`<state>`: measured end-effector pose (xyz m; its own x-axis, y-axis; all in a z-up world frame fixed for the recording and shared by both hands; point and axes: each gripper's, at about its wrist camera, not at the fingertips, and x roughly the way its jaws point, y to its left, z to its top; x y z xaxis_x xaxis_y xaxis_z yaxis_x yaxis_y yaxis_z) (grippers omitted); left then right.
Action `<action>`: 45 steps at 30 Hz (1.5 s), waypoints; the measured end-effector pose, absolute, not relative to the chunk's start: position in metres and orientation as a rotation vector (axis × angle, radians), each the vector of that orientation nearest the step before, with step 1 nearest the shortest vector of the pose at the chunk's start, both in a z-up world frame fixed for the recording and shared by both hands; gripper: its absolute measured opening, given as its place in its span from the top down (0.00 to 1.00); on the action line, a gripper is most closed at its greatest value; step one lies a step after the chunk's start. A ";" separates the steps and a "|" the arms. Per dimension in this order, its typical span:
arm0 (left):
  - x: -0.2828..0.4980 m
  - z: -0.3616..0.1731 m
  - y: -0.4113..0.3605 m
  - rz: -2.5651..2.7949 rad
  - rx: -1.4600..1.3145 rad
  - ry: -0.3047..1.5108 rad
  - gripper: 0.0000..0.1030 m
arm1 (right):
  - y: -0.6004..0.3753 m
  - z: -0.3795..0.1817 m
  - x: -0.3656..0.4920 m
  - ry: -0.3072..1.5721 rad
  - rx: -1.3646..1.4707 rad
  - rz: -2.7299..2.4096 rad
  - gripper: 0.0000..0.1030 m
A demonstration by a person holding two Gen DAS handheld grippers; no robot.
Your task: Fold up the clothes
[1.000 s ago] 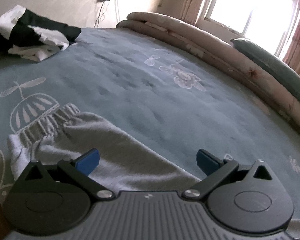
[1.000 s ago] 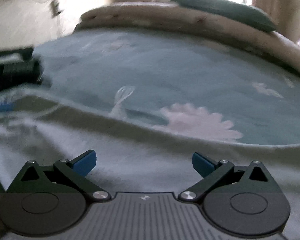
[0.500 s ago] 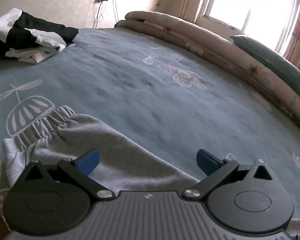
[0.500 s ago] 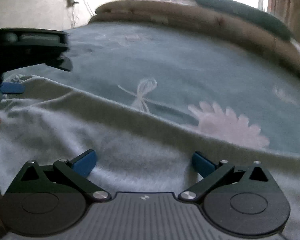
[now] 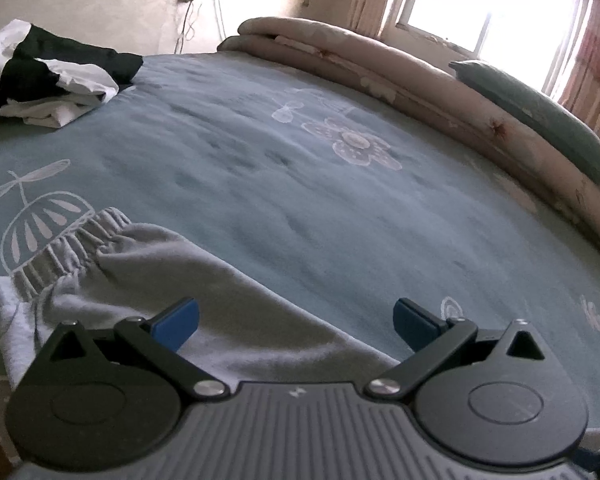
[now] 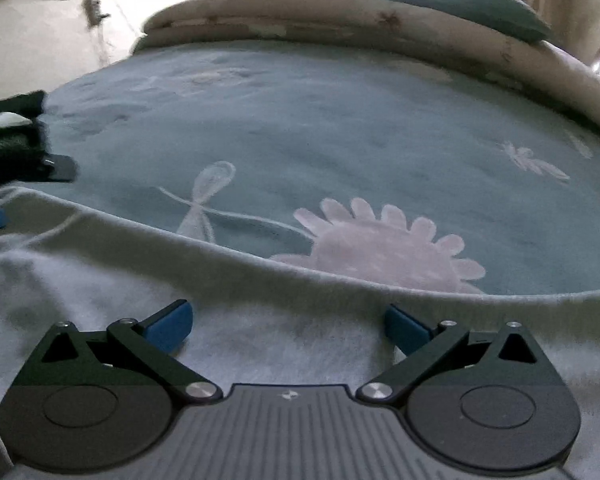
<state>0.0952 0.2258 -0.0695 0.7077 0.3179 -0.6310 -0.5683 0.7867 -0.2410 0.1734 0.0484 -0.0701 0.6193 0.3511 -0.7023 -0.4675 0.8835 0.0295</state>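
Grey sweatpants (image 5: 148,280) lie flat on the teal bedspread (image 5: 300,184), their gathered elastic waistband (image 5: 68,248) at the left of the left wrist view. My left gripper (image 5: 296,322) hovers open just above the pants, nothing between its blue pads. In the right wrist view the same grey fabric (image 6: 180,280) fills the lower half, its edge running across the frame. My right gripper (image 6: 288,326) is open over it, holding nothing. The left gripper (image 6: 24,156) shows dark and blurred at the right view's left edge.
A black-and-white pile of clothes (image 5: 52,76) sits at the bed's far left. A rolled beige quilt (image 5: 380,68) with a teal pillow (image 5: 540,120) lines the far edge below a bright window (image 5: 492,0). The bedspread carries white flower prints.
The left gripper has drifted slightly over the pants. The right gripper's view swung, so the left gripper now sits lower and further left in it. Both stay open.
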 end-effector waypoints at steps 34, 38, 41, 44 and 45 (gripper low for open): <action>0.111 -0.075 0.202 0.466 -0.403 0.649 0.01 | -0.150 -0.041 0.260 0.856 0.317 0.280 0.00; 0.111 -0.075 0.202 0.467 -0.402 0.651 0.01 | -0.144 -0.057 0.260 0.909 0.305 0.295 0.00; 0.110 -0.074 0.201 0.464 -0.413 0.648 0.01 | -0.141 -0.071 0.270 0.889 0.256 0.261 0.00; 0.110 -0.074 0.200 0.451 -0.404 0.648 0.01 | -0.143 -0.062 0.271 0.900 0.240 0.239 0.00; 0.110 -0.074 0.200 0.451 -0.403 0.648 0.01 | -0.146 -0.052 0.266 0.890 0.229 0.239 0.00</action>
<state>0.1100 0.2001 -0.0735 0.7080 0.2724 -0.6516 -0.5168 0.8287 -0.2151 0.2661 -0.1460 -0.0525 0.6065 0.2989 -0.7367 -0.1102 0.9493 0.2945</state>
